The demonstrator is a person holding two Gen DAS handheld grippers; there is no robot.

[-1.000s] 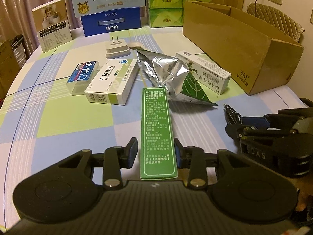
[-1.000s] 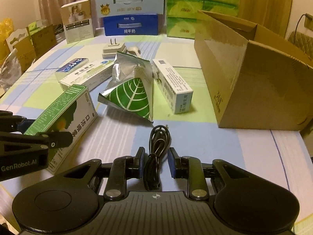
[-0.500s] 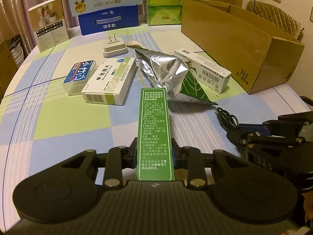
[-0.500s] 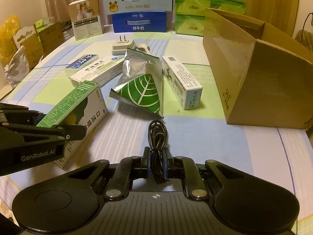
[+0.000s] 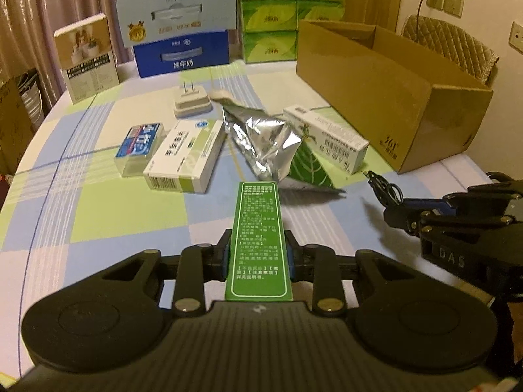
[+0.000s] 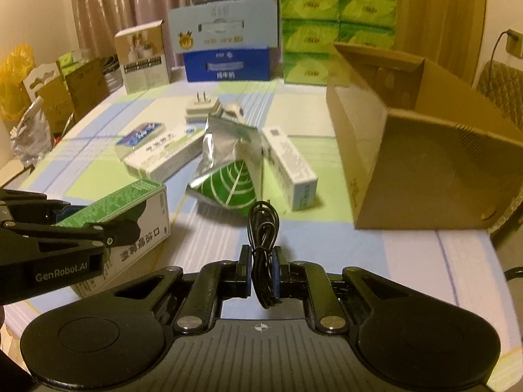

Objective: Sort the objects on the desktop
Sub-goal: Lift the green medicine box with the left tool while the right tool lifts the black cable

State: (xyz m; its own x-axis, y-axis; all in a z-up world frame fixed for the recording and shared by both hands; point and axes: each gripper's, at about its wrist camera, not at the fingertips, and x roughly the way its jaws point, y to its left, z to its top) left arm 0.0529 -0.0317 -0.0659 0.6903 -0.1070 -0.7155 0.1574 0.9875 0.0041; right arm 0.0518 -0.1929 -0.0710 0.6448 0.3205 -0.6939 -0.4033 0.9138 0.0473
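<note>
My left gripper (image 5: 258,254) is shut on a long green medicine box (image 5: 258,228) and holds it lifted above the table; the box also shows in the right wrist view (image 6: 130,209). My right gripper (image 6: 263,261) is shut on a coiled black cable (image 6: 263,228), also raised; the cable shows at the right of the left wrist view (image 5: 380,184). On the table lie a silver-green foil pouch (image 5: 271,143), a white-green pill box (image 5: 186,156), a blue clear case (image 5: 140,143), a white tube box (image 5: 327,137) and a white plug adapter (image 5: 191,103).
An open cardboard box (image 6: 425,150) lies on its side at the right. Milk cartons (image 5: 183,39), green tissue packs (image 5: 287,13) and a small product box (image 5: 86,55) stand along the table's far edge. A chair (image 5: 457,45) is behind the cardboard box.
Both grippers closed: the left on the green box, the right on the cable. Both have since lifted their objects off the table.
</note>
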